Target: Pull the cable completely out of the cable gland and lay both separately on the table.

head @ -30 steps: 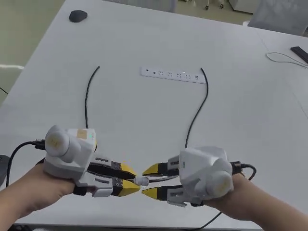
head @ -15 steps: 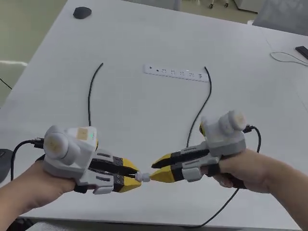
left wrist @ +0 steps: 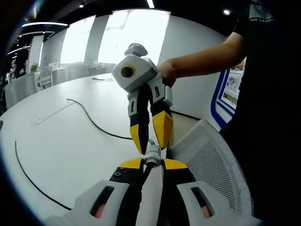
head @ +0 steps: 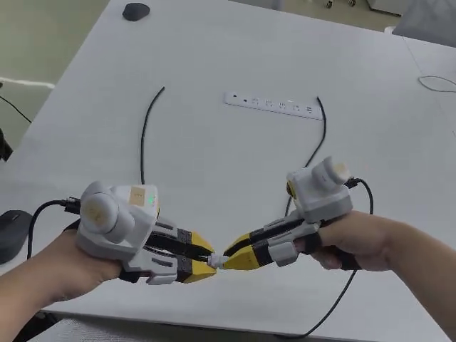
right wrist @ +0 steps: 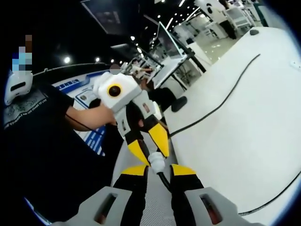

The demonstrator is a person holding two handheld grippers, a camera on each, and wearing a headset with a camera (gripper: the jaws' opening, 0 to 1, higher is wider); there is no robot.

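- While I hold both tips together above the desk's (head: 214, 57) near edge, the left gripper (head: 206, 262) has its jaws pinched on the white cable gland (left wrist: 152, 154).
- Opposite it, the right gripper (head: 231, 260) has its jaws closed on the black cable (right wrist: 163, 180) just beside the gland.
- A power strip (head: 271, 105) lies toward the far edge.

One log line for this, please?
left claw: shut on small white plastic cable gland | right claw: shut on thin black cable | unseparated
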